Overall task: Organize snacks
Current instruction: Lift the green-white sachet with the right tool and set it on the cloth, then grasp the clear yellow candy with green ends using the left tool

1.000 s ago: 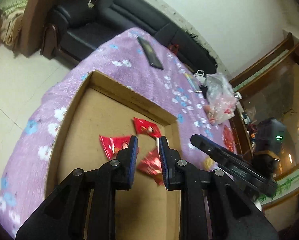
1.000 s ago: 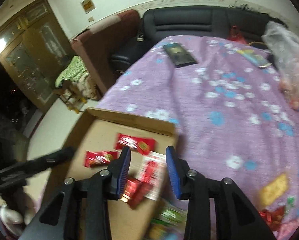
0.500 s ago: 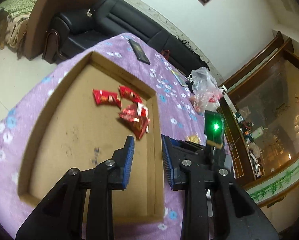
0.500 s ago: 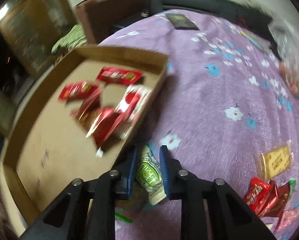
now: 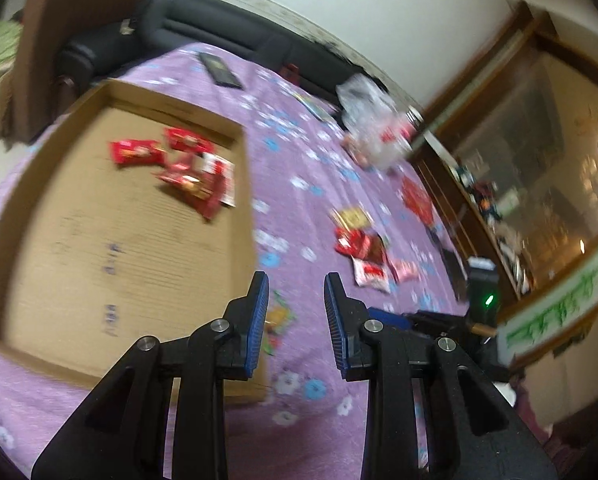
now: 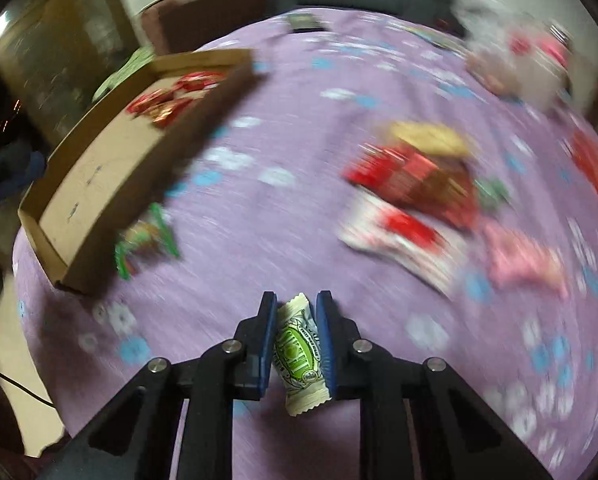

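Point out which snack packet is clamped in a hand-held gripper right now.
The green-and-white packet, pinched upright in the right hand-held gripper. The red packets lie loose on the purple cloth.

right gripper (image 6: pixel 296 310): left the cardboard tray (image 6: pixel 79 268) | now clamps green-white snack packet (image 6: pixel 299 354) | left gripper (image 5: pixel 296 292): moved past tray's right edge

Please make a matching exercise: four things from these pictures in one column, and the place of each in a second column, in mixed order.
Things:
1. green-and-white snack packet
2. red snack packets
3. clear plastic bag
4. black flat object

Places:
A. on the cloth, near the sofa
B. inside the cardboard tray
C. between the right gripper fingers
D. on the cloth, by the wooden cabinet

Pairs: 1-C, 2-B, 3-D, 4-A
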Motion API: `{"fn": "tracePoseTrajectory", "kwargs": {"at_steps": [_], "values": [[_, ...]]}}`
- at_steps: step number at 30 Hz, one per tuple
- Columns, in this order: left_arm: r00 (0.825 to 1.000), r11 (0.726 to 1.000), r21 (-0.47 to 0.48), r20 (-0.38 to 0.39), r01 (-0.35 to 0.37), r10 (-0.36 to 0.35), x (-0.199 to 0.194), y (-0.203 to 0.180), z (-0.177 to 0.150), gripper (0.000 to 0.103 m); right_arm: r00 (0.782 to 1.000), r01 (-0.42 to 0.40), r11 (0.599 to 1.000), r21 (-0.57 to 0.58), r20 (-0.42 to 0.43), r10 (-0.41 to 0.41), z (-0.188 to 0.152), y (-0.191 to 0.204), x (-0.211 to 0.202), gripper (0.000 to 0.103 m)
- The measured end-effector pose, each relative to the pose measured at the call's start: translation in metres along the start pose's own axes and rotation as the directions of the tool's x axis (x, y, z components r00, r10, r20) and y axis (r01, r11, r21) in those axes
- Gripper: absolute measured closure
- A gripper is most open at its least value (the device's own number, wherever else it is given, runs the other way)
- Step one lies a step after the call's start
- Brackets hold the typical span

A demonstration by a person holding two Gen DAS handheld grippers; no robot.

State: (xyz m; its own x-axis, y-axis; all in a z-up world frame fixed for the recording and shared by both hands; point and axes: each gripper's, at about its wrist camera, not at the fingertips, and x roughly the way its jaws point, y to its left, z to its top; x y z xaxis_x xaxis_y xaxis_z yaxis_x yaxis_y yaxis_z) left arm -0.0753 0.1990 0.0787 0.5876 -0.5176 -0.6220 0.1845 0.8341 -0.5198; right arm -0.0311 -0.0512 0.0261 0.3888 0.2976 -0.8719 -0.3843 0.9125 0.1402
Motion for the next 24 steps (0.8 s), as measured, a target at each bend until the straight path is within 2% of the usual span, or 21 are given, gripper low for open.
{"fn": "tracePoseTrajectory", "kwargs": {"at_steps": [1, 4, 8, 11, 14, 18, 20, 24], "values": [[1.0, 0.999, 0.034, -0.023, 0.001, 0.0, 0.009, -0.009, -0.004, 0.076, 1.0, -0.022, 0.999, 0.036, 0.014, 0.022, -0.006, -0.009, -0.006, 0.078], [0.997, 0.993, 0.115, -0.079, -0.005, 0.014, 0.029, -0.027, -0.013, 0.076, 0.997, -0.054, 0.995, 0.089, 0.061, 0.049, -0.019, -0.025, -0.015, 0.065], [0.986, 0.971, 0.236, -0.147, -0.046, 0.083, 0.058, -0.05, -0.018, 0.076, 0.988, -0.108, 0.987, 0.122, 0.127, 0.092, -0.027, -0.035, -0.018, 0.063], [0.972, 0.943, 0.32, -0.182, -0.087, 0.151, 0.08, -0.056, -0.017, 0.076, 0.981, -0.135, 0.983, 0.126, 0.159, 0.115, -0.029, -0.036, -0.018, 0.058], [0.951, 0.909, 0.381, -0.179, -0.171, 0.253, 0.095, -0.054, -0.018, 0.076, 0.974, -0.173, 0.976, 0.131, 0.171, 0.15, -0.029, -0.04, -0.016, 0.054], [0.933, 0.877, 0.411, -0.14, -0.249, 0.331, 0.099, -0.049, -0.016, 0.076, 0.959, -0.239, 0.958, 0.162, 0.192, 0.207, -0.032, -0.049, -0.017, 0.053], [0.917, 0.857, 0.424, -0.129, -0.293, 0.377, 0.102, -0.046, -0.016, 0.076, 0.951, -0.271, 0.947, 0.175, 0.201, 0.235, -0.033, -0.053, -0.016, 0.051], [0.897, 0.825, 0.475, -0.145, -0.307, 0.417, 0.11, -0.049, -0.022, 0.076, 0.94, -0.308, 0.934, 0.181, 0.211, 0.269, -0.034, -0.057, -0.016, 0.047]]}}
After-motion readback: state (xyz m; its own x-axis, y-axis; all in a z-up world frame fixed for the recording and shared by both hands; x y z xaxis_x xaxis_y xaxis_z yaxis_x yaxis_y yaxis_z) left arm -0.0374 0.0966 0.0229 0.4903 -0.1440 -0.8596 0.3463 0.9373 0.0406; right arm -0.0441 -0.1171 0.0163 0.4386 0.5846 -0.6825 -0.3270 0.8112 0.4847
